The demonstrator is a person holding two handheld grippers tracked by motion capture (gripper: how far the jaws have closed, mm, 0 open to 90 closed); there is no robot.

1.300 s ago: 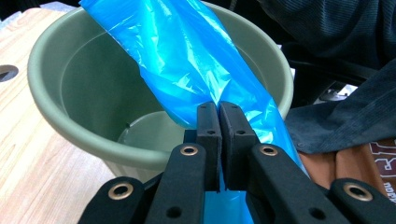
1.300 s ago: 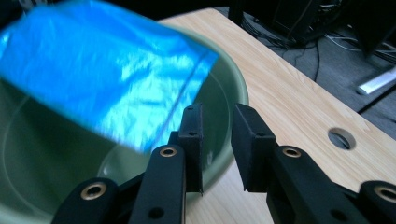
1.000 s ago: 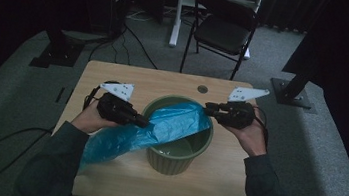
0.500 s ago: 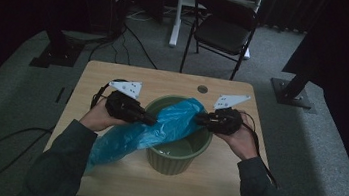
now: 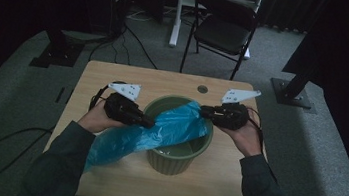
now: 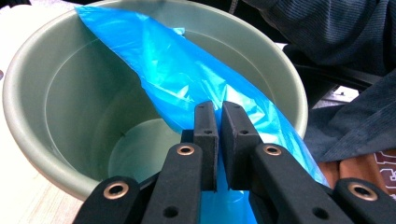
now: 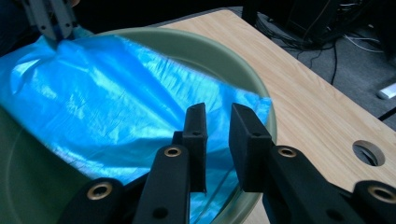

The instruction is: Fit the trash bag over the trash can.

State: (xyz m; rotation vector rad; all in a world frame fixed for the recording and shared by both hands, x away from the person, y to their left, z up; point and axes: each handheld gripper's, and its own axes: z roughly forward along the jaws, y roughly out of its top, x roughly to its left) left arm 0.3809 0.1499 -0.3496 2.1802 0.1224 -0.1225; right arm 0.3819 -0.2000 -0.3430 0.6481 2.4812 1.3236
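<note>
A blue plastic bag (image 5: 158, 132) lies draped across a green bucket (image 5: 175, 153) at the middle of the wooden counter (image 5: 164, 79), its loose end trailing off the bucket's near-left rim. The left claw (image 6: 218, 140) is clenched on the bag at that rim. The right claw (image 7: 217, 142), jaws slightly parted, hovers over the bag's far-right end.

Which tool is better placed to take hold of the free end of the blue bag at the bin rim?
Probably the right tool: its jaws stand apart just over the blue bag at the green bin rim. The left tool is already shut on the bag.
</note>
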